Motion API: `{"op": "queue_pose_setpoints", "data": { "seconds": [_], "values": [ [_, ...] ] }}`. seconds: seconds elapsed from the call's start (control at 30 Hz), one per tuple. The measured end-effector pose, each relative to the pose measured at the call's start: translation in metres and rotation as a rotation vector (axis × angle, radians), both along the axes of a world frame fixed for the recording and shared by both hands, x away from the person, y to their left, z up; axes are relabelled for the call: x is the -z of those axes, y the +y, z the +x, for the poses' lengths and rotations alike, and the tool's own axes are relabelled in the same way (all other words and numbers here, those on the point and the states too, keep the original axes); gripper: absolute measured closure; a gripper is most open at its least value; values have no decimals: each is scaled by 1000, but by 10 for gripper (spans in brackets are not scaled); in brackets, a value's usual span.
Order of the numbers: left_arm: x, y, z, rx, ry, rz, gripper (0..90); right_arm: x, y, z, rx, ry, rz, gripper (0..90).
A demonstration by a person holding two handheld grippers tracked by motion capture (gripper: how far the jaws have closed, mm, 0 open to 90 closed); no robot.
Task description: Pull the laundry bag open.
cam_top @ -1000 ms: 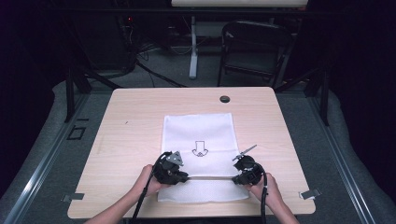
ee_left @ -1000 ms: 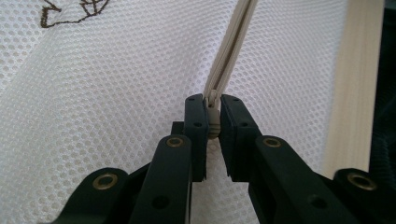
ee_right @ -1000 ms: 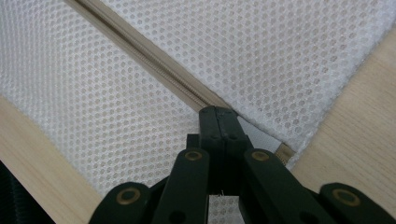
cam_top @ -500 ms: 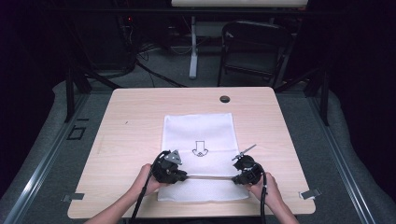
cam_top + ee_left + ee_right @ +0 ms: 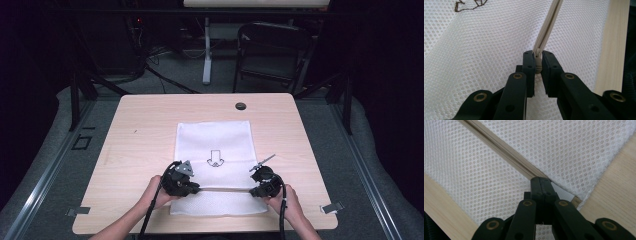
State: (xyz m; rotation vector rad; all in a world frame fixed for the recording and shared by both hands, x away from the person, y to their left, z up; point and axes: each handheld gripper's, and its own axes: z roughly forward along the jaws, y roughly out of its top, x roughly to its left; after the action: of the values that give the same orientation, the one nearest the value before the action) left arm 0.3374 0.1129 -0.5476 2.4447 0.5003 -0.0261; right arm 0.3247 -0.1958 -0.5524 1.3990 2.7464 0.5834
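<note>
A white mesh bag (image 5: 214,141) with a small arrow print (image 5: 215,160) lies flat on the wooden table (image 5: 140,125). A beige zipper (image 5: 225,190) runs across its near end. My left gripper (image 5: 198,189) is at the zipper's left end. In the left gripper view its jaws (image 5: 538,55) are shut on the zipper pull (image 5: 538,65), with the zipper (image 5: 549,27) running away from them. My right gripper (image 5: 252,191) is at the zipper's right end. In the right gripper view it (image 5: 541,180) is shut on the zipper tape (image 5: 506,151) near the bag's edge.
A small black round cap (image 5: 241,106) sits in the table near its far edge. A dark chair (image 5: 270,55) and a white stand (image 5: 206,55) are on the floor beyond the table. Bare wood lies left and right of the bag.
</note>
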Motion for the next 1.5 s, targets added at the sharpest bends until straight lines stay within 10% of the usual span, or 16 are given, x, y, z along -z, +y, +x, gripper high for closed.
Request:
{"op": "queue_pose_setpoints", "data": {
  "seconds": [1.5],
  "values": [
    [-1, 64, -2, -87, 23, 9, 815, 1, -1, 0, 18, -1, 24, 900]
  ]
}}
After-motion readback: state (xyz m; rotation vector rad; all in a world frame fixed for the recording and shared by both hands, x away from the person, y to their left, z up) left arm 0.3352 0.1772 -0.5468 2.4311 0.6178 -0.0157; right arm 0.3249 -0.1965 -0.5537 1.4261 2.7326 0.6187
